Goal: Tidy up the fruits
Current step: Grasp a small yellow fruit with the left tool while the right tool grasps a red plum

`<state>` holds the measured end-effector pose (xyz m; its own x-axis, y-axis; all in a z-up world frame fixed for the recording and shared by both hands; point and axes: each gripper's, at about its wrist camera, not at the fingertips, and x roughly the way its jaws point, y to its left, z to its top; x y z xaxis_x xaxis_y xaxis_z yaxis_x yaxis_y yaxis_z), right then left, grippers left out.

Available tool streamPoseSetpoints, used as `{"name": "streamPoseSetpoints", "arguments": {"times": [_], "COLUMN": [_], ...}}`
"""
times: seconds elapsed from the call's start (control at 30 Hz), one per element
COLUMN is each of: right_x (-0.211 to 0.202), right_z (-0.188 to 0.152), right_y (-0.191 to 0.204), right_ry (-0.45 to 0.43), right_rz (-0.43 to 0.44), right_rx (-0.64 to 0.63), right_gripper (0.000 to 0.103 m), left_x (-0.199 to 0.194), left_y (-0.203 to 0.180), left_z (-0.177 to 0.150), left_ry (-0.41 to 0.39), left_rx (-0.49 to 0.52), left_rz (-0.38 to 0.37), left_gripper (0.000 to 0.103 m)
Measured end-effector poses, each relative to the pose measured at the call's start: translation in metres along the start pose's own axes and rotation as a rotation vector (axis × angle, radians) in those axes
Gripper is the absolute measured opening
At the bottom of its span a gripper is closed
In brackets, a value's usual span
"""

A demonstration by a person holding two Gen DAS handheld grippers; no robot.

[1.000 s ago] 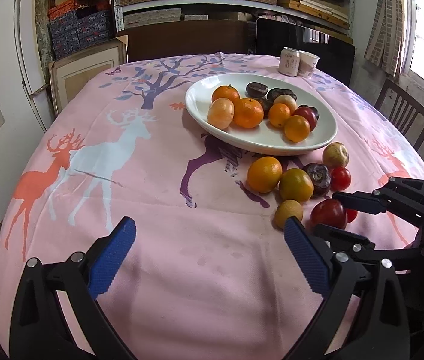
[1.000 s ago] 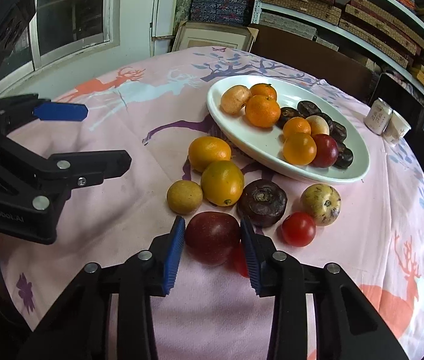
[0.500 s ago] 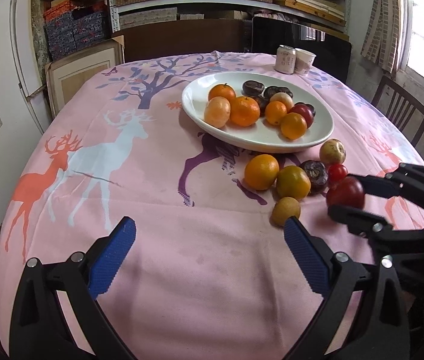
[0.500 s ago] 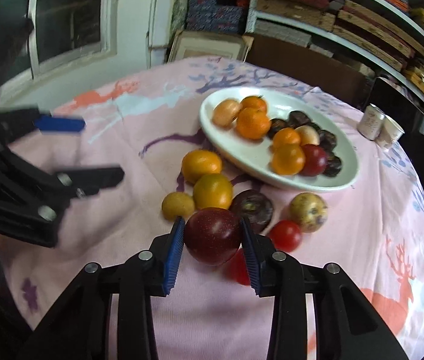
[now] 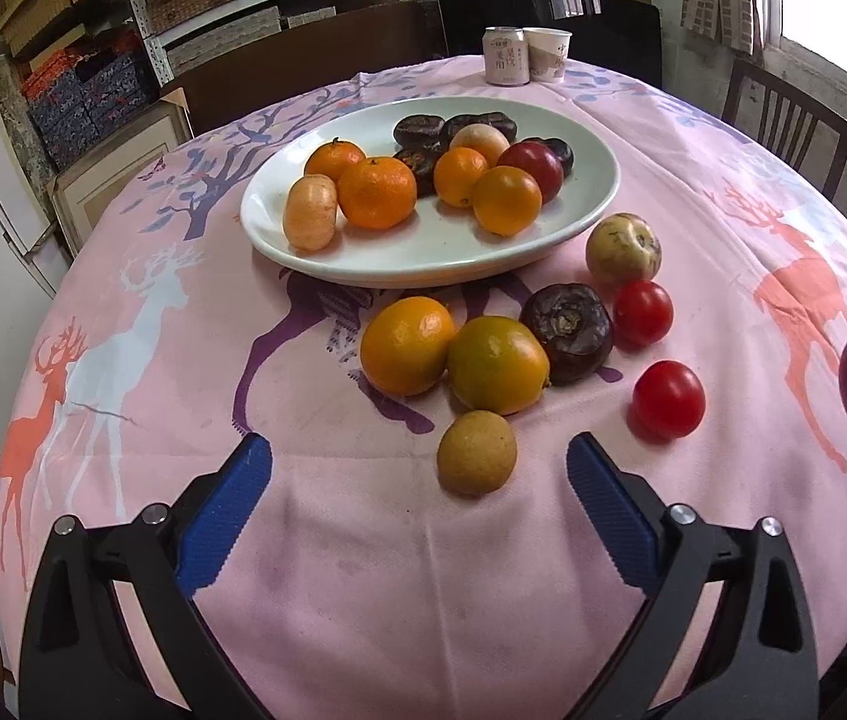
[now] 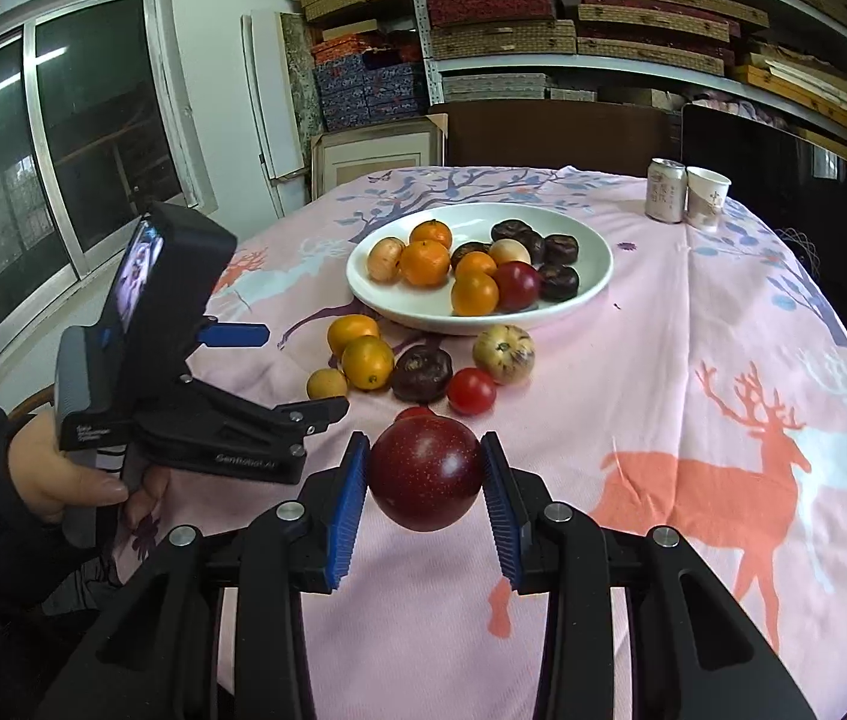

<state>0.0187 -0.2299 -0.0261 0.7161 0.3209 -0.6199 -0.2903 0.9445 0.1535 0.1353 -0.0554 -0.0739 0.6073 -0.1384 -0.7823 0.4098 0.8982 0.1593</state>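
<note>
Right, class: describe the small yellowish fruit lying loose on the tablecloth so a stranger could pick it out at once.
Start at the white plate on the pink deer tablecloth, then come down to the loose fruit in front of it. Just below the two oranges lies the small yellowish fruit, nearest the open left gripper. It is the only dull yellow-brown one, smaller than the oranges.

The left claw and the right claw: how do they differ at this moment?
The left claw is wide open and holds nothing; the right claw is shut on a dark red plum. The left claw sits low, just behind a small yellow fruit on the cloth; the right claw holds its plum in the air. Both have blue ribbed pads on black frames.
</note>
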Motion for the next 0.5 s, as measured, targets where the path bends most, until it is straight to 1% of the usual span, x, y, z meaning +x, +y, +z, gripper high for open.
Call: {"name": "streamPoseSetpoints", "arguments": {"times": [0.03,0.07,0.1,0.13,0.17,0.2,0.23,0.33,0.5], "right_x": [-0.001,-0.002,-0.002,-0.002,-0.002,-0.003,-0.003,-0.003,-0.005], "right_z": [-0.001,-0.003,-0.003,-0.004,-0.005,-0.005,-0.006,-0.007,-0.009], "right_y": [-0.002,-0.004,-0.006,-0.008,-0.008,-0.010,-0.010,-0.011,-0.016], "right_ry": [-0.001,-0.002,-0.003,-0.005,-0.006,-0.009,-0.010,-0.012,-0.011], "right_rz": [0.001,0.002,0.001,0.003,0.005,0.005,0.006,0.006,0.002], "right_rx": [0.005,0.010,0.014,0.022,0.026,0.029,0.029,0.030,0.044], "right_gripper": [0.038,0.038,0.038,0.038,0.038,0.038,0.038,0.038,0.038], "left_x": [0.001,0.004,0.010,0.009,0.008,0.007,0.006,0.000,-0.018], "left_y": [-0.001,-0.002,-0.002,-0.001,-0.001,-0.002,-0.003,-0.008,-0.005], "left_z": [0.000,0.000,-0.001,-0.001,-0.001,-0.002,-0.003,-0.007,-0.010], "left_ry": [0.005,0.022,0.049,0.044,0.045,0.047,0.046,0.029,-0.021], "left_rx": [0.004,0.009,0.010,0.004,0.008,0.009,0.010,0.024,0.001], "left_rz": [-0.003,-0.007,-0.018,-0.033,-0.027,-0.047,-0.059,-0.072,-0.095], "left_gripper": [0.084,0.063,0.053,0.051,0.040,0.030,0.026,0.026,0.026]}}
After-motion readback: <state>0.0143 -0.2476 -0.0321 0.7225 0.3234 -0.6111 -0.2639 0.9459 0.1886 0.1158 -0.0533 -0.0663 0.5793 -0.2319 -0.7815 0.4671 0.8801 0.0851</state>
